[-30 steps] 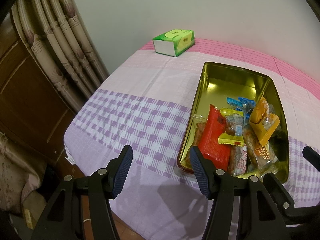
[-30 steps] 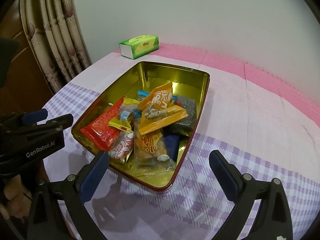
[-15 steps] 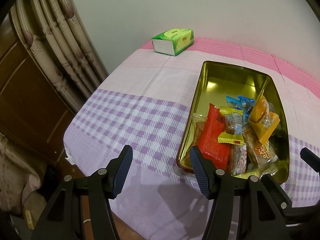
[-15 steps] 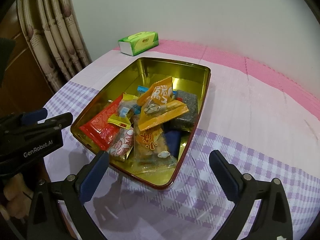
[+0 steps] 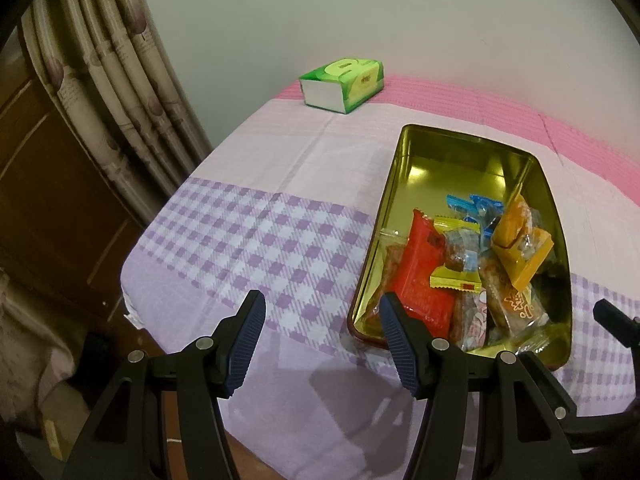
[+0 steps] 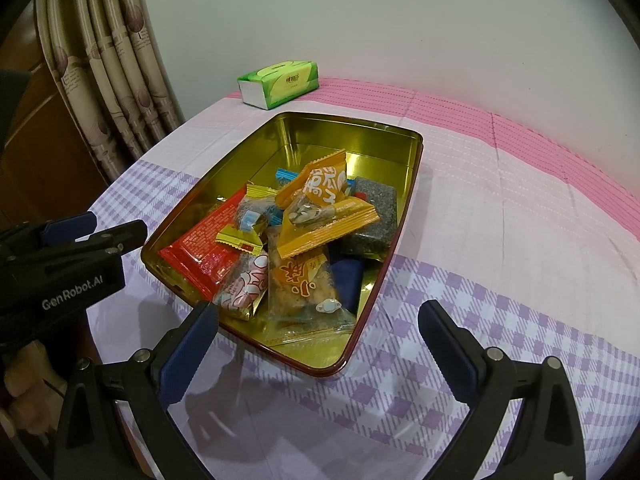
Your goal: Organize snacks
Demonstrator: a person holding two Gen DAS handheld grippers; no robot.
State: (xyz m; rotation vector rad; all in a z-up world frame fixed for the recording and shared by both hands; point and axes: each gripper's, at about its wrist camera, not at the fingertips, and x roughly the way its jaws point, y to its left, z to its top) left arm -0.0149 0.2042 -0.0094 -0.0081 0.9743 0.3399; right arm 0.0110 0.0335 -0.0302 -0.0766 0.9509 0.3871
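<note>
A gold metal tin (image 5: 472,148) (image 6: 304,128) lies on the checked cloth and holds several wrapped snacks heaped at its near end. Among them are a red packet (image 5: 420,276) (image 6: 204,244), an orange packet (image 5: 520,248) (image 6: 324,208) on top of the heap and a dark grey block (image 6: 370,216). My left gripper (image 5: 320,316) hangs open over the cloth by the tin's near left corner, nothing between its fingers. My right gripper (image 6: 320,320) stands open, wide, above the tin's near edge, holding nothing. The left gripper's body (image 6: 60,268) shows at the left of the right wrist view.
A green tissue box (image 5: 342,84) (image 6: 280,82) sits at the table's far edge by the white wall. Curtains (image 5: 112,92) and dark wooden furniture (image 5: 48,184) stand left of the table. The table edge drops off at the near left. A hand (image 6: 24,404) grips the left tool.
Nothing has moved on the table. Both views have shifted only slightly, and both grippers keep the same opening.
</note>
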